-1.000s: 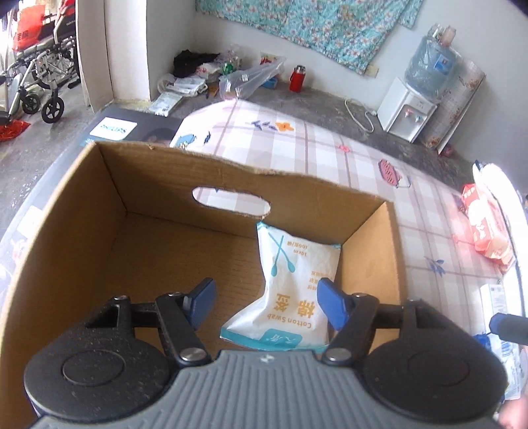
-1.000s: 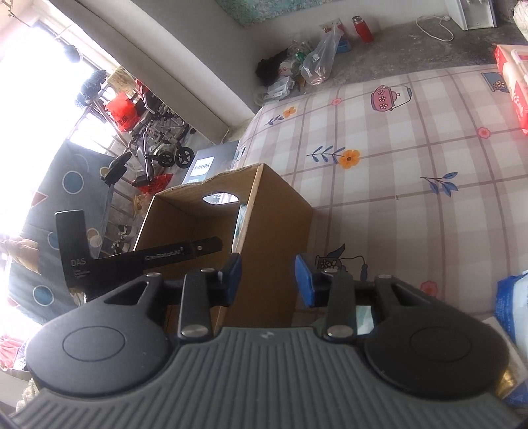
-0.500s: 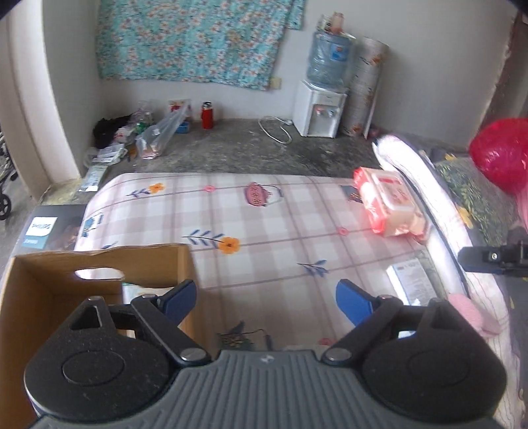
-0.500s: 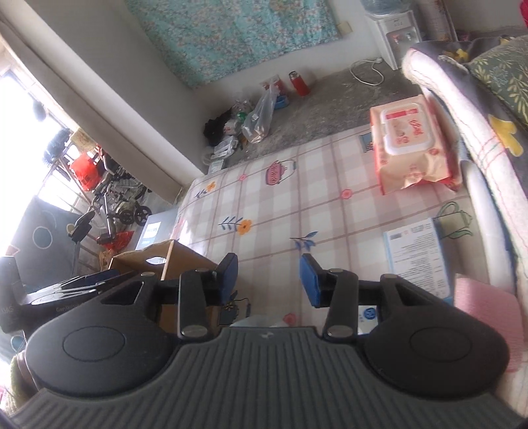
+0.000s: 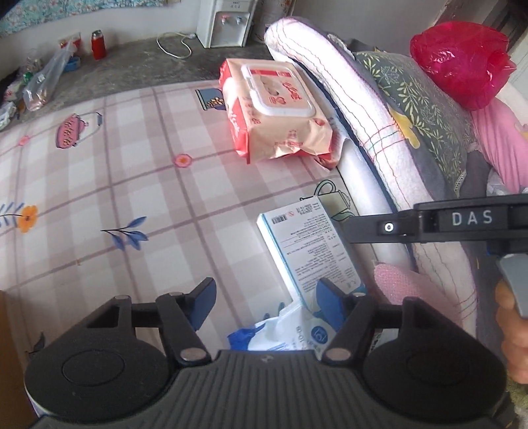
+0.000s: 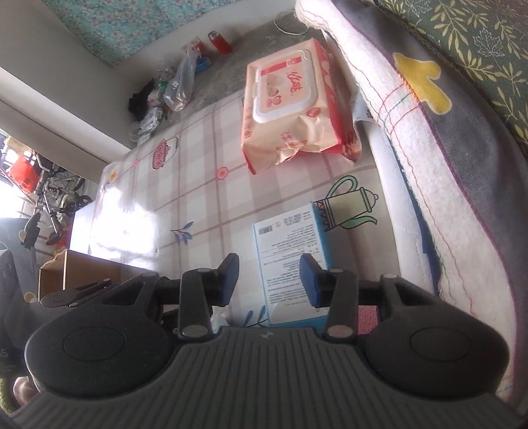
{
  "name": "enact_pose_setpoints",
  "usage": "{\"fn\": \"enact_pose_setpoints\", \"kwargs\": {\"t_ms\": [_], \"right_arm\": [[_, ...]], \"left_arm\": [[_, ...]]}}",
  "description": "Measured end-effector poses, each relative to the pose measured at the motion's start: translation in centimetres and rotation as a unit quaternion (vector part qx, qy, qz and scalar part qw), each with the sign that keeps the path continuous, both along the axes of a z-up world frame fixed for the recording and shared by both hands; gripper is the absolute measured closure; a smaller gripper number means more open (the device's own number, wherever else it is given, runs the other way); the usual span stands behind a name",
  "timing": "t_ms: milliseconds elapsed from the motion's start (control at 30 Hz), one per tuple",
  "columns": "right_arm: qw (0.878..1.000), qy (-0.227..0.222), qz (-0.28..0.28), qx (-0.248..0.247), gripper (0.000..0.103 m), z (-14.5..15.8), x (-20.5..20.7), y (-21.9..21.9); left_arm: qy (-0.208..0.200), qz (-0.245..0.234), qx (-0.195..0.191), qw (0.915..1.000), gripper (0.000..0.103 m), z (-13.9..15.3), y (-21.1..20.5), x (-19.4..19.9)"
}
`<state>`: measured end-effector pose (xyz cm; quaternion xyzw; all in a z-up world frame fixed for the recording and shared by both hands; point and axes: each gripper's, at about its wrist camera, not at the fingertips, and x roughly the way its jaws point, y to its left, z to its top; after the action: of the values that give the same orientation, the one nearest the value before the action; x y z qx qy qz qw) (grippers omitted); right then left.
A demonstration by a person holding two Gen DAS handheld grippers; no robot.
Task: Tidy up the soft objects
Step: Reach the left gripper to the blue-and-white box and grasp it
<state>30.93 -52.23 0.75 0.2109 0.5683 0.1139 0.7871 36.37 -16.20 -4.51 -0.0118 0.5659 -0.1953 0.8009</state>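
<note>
A red-and-peach wet-wipes pack [image 5: 274, 109] lies on the plaid mat against the rolled bedding; it also shows in the right wrist view [image 6: 293, 105]. A white-and-blue box [image 5: 313, 247] lies nearer, also in the right wrist view [image 6: 290, 257]. A white-and-blue soft pack [image 5: 283, 333] lies just under my left gripper [image 5: 267, 303], which is open and empty. A pink cloth [image 5: 399, 283] lies to its right. My right gripper [image 6: 269, 280] is open and empty above the box. The cardboard box [image 6: 79, 274] is at the left.
Rolled white bedding [image 5: 363, 109] and patterned pillows [image 5: 425, 95] border the mat on the right, with a red plastic bag [image 5: 462, 59] on top. The floor beyond holds a water dispenser [image 5: 227, 19], bags and a red bottle [image 5: 98, 44].
Both grippers swung right, away from the cardboard box with the cotton-swab pack, toward the wet wipes, box and bedding. The right gripper's jaws opened wider.
</note>
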Motion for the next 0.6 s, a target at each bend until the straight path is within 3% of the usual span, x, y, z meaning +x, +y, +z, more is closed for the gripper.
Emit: {"fn": "enact_pose_setpoints", "kwargs": {"t_ms": [267, 500, 600], "right_arm": [[0.998, 0.055, 0.016, -0.022, 0.063, -4.9, 2.9, 0.5], [0.996, 0.08, 0.021, -0.026, 0.063, -7.1, 3.8, 0.8], [0.996, 0.088, 0.021, -0.003, 0.064, -7.7, 3.9, 0.8]], "left_arm": [[0.07, 0.007, -0.018, 0.9973, 0.049, -3.7, -1.7, 2.9], [0.085, 0.01, -0.026, 0.996, 0.05, -5.1, -2.5, 3.9], [0.085, 0.007, -0.028, 0.996, 0.051, -5.2, -3.0, 4.2]]}}
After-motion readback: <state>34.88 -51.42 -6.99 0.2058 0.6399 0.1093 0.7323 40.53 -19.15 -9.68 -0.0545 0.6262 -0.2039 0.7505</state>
